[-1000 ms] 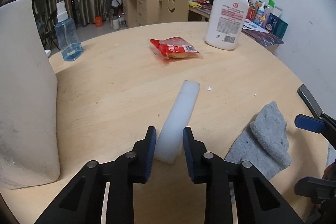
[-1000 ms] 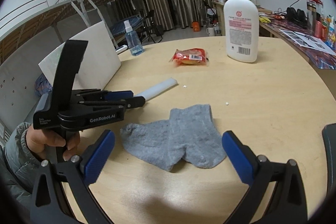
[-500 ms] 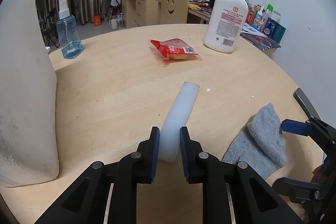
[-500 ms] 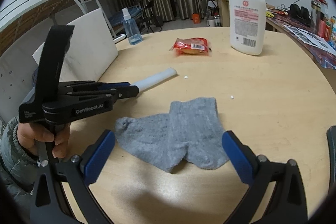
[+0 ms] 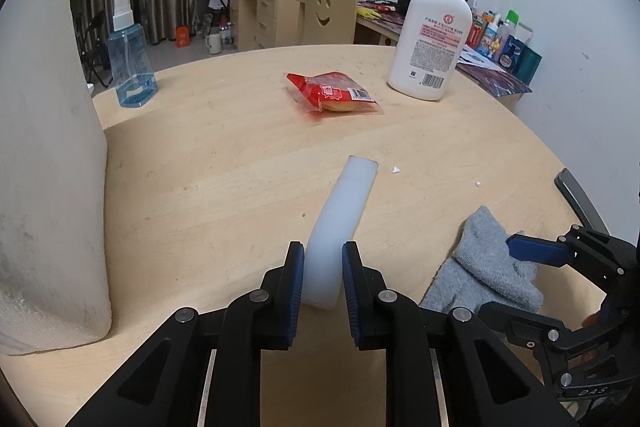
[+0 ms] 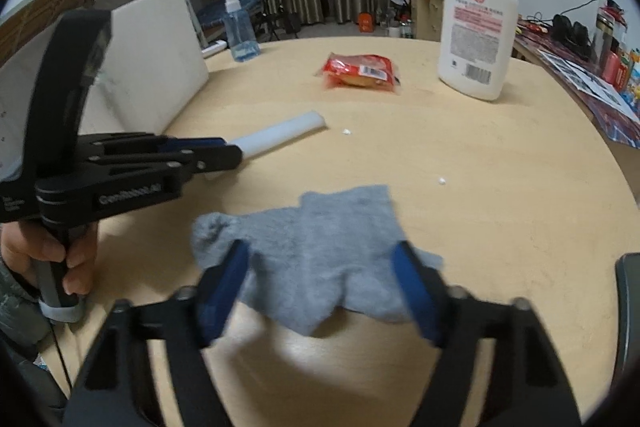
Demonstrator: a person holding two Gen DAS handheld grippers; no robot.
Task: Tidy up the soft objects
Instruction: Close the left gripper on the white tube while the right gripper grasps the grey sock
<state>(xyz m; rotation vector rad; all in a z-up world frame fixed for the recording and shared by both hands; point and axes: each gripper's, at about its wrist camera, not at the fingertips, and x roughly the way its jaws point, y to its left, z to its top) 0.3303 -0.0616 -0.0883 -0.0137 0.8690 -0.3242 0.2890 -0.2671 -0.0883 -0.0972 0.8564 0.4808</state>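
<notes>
Sock [image 6: 320,247]: grey, fuzzy, crumpled; foam strip [image 5: 344,227]: white, smooth.

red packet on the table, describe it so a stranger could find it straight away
On the round wooden table, look to the far side, left of the tall white pump bottle. The red packet lies flat there, the only red, crinkly plastic thing with a barcode label.
</notes>
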